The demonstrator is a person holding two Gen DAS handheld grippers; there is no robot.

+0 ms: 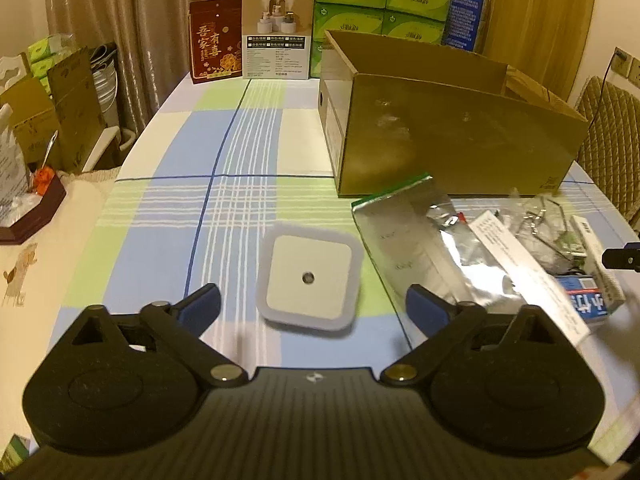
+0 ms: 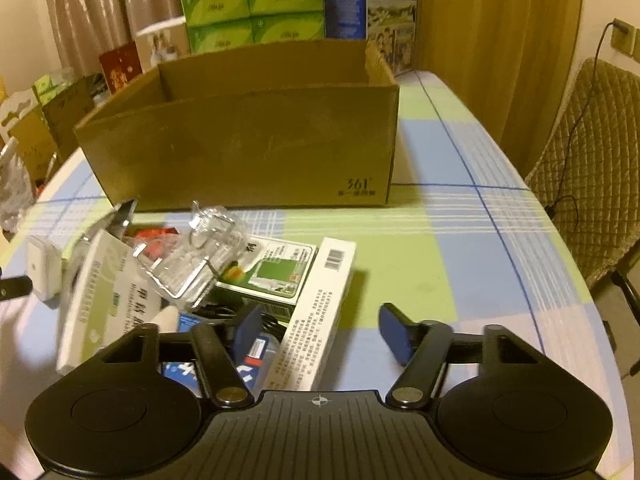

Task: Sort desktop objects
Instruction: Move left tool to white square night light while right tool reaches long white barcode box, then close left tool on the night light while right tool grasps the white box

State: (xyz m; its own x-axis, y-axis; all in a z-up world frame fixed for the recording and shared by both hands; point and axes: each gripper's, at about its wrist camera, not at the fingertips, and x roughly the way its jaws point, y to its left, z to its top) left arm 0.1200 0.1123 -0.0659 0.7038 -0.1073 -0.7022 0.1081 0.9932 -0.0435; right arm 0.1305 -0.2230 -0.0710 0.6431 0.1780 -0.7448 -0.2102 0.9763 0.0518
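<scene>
- My left tool [image 1: 312, 306] hangs wide open and empty; the white square night light [image 1: 310, 280] lies flat on the checked tabletop [image 1: 168, 216] just ahead, between its fingers.
- My right tool [image 2: 320, 334] is spread open too, gripping nothing, its left finger over the clutter; the long white carton [image 2: 316, 316] lies between the fingers.
- The cardboard box [image 2: 248, 148] stands behind (interior hidden from me).
</scene>
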